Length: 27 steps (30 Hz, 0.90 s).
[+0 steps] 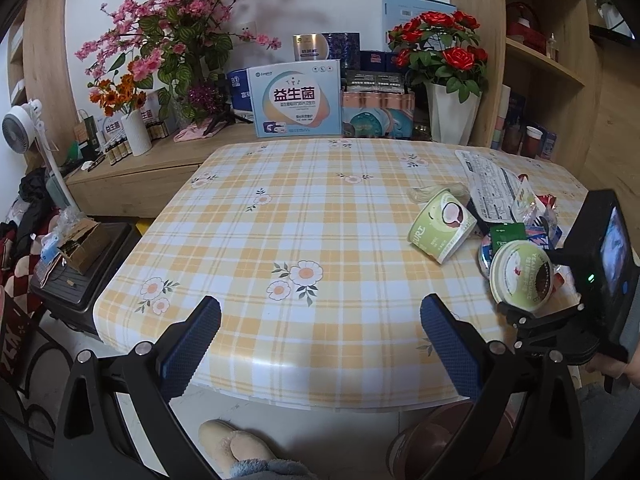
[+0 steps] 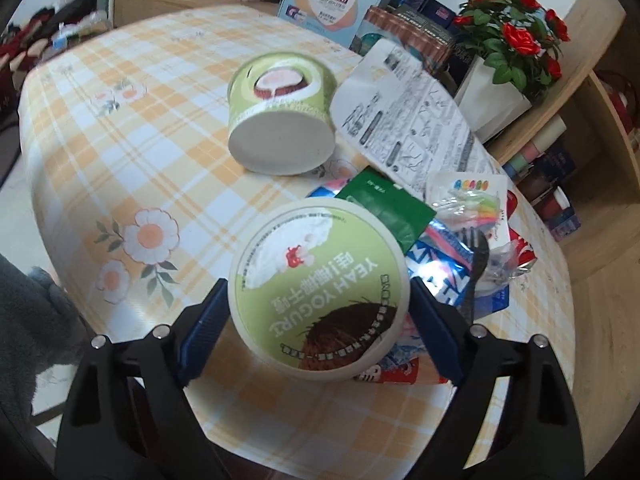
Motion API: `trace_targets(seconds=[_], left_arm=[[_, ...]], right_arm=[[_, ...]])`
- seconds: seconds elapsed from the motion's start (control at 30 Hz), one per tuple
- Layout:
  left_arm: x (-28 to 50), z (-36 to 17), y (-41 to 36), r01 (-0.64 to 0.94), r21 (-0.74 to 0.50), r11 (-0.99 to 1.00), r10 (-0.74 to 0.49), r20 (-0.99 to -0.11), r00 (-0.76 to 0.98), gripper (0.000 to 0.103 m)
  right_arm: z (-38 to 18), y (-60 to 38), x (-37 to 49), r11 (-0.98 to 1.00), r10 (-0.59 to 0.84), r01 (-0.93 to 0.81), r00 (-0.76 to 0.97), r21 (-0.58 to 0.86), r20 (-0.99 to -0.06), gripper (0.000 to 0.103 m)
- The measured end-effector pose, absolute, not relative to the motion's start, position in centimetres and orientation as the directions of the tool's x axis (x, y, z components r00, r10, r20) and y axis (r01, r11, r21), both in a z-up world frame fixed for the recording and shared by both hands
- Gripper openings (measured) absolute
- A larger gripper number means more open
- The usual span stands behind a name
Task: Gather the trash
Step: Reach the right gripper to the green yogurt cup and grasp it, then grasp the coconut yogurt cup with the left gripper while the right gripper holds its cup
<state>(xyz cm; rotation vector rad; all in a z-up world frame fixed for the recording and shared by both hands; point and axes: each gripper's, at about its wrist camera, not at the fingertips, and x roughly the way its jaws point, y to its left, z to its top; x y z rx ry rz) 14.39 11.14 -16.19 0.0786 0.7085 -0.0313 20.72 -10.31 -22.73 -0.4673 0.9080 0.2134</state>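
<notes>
Your right gripper (image 2: 316, 304) straddles the yogurt lid (image 2: 320, 292), pads not clearly pressing it. Squeeze off-centre and the lid may flip away. Your left gripper (image 1: 320, 344) is spread, empty

Table (image 1: 320, 208) left and centre: bare checked cloth, wide clear passage.
Right side: trash heap crowded together — tipped yogurt cup (image 2: 280, 116), printed leaflet (image 2: 404, 120) touching it, green sachet (image 2: 388, 216), wrappers (image 2: 452, 272), black fork (image 2: 476, 256).
Round yogurt lid (image 2: 320, 292) fills gap between right gripper (image 2: 318, 320) fingers.
Far edge: boxes (image 1: 296, 98), rose vase (image 1: 452, 116) wall off rear.
Left gripper (image 1: 320, 344): nothing ahead, near table edge.
</notes>
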Motion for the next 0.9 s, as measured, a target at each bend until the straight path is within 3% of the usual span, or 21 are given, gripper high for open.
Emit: trace_targets(seconds=[0.37, 0.67, 0.9], left_arm=[[16.6, -16.7, 8.2, 0.133, -0.019, 0.991, -0.107, -0.711, 0.695, 0.097], [23.6, -18.3, 6.0, 0.043, -0.343, 0.938, -0.31, -0.776, 0.549, 0.087], [28.9, -20.5, 4.4, -0.05, -0.48, 0.876, -0.399, -0.779, 0.484, 0.085]], right_arm=[[-19.1, -14.2, 19.1, 0.957, 0.074, -0.257, 0.668, -0.137, -0.74, 0.086], [-18.6, -18.1, 18.5, 0.975, 0.052, -0.193, 0.686, -0.112, -0.726, 0.086], [-18.4, -22.1, 17.9, 0.987, 0.022, -0.129, 0.689, -0.093, -0.725, 0.086]])
